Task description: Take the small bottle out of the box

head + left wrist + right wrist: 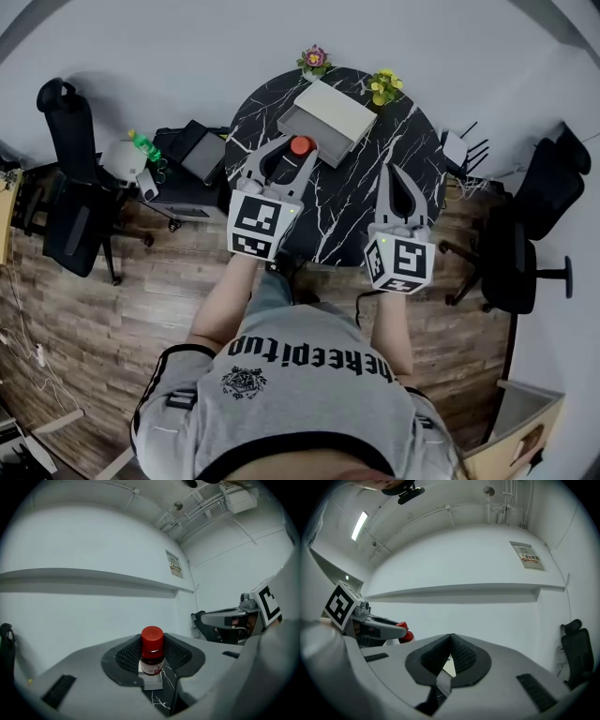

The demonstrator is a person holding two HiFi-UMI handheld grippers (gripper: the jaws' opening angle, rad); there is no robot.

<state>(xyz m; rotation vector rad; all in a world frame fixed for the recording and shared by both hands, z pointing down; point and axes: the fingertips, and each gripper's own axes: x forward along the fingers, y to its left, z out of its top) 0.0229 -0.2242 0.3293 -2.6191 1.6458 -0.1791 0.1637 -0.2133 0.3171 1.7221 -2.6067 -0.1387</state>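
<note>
Your left tongs (299, 150) stand partly open, with their ribbed pads closed against the two sides of the small bottle (152, 654). The grip sits on the glass body, below the cap. Your right tongs (451, 639) are pressed together tip to tip, with nothing between them, and they hang level beside the left pair on its right, a little apart. The bottle stands upright between the left pads, out near their tips, and the white box (333, 108) lies just beyond those tips on the black marbled table (347, 206). The step in hand looks like carrying the bottle clear of the box. To do it well, hold the squeeze as it is, since a round glass body can slide on a loosened pad. Lift straight up before drawing the bottle toward you, so its foot does not catch the box's front edge. In the left gripper view a pale strip shows right under the bottle, and you cannot tell from it whether the foot is already free of the box. Leave the tongs level so the bottle stays upright. The right pair can go forward to steady the box if it starts to drag along. The bottle is short and squat, of dark glass, with a bright red screw cap nearly as wide as the body. It has a pale label round its lower half, and the print is too small to read.
</note>
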